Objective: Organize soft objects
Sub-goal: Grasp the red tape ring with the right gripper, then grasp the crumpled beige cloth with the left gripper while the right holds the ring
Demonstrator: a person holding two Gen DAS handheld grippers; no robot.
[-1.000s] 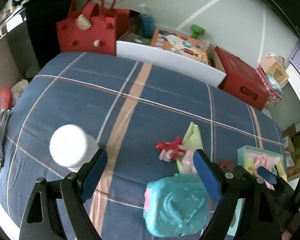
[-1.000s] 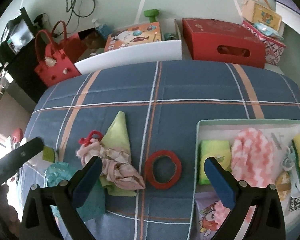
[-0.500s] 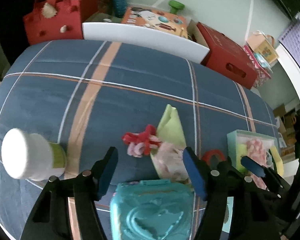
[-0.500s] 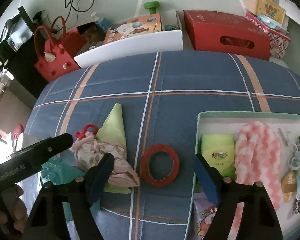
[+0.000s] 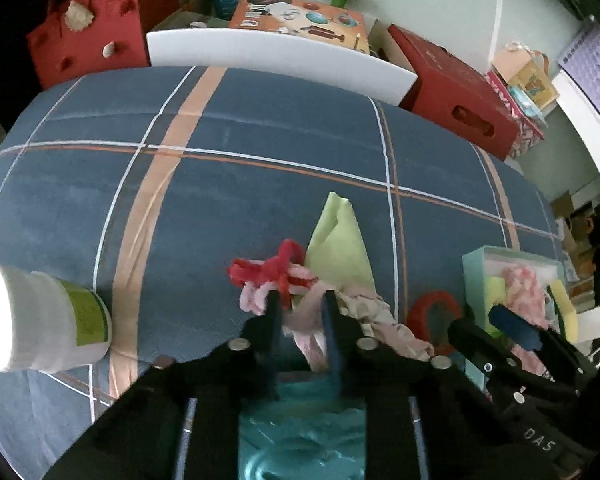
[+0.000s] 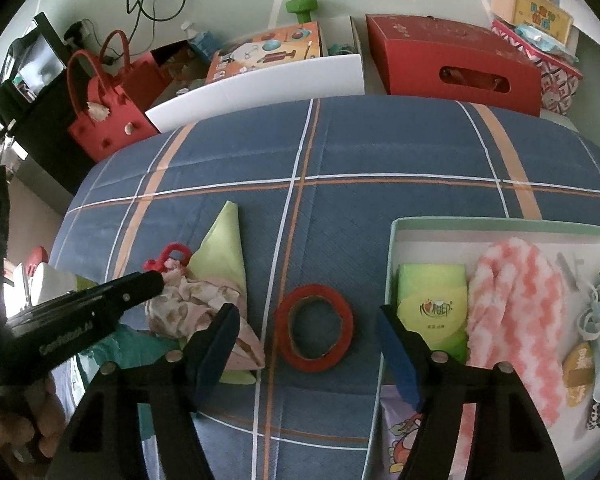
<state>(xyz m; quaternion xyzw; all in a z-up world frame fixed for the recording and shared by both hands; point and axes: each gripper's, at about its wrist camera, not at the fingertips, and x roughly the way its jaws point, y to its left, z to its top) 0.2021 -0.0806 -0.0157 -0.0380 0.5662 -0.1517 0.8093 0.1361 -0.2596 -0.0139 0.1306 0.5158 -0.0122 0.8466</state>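
Two handheld grippers work over a blue plaid bedspread (image 6: 380, 152). The left gripper (image 5: 300, 312) has its fingers pinching the pink strand of a red-and-pink pipe-cleaner tangle (image 5: 274, 276) beside a lime cloth (image 5: 340, 244) near the bed's front edge; its grip point is partly hidden by crumpled floral fabric (image 6: 188, 300). The right gripper (image 6: 306, 344), fingers spread wide, hovers over a red tape ring (image 6: 314, 334), beside a mint tray (image 6: 500, 226) cut off at the right.

Tape ring (image 6: 314, 328) lain mid-worktop (image 6: 380, 152); cloth pile (image 6: 204, 300) to its left; tray (image 6: 500, 226) at right edge.
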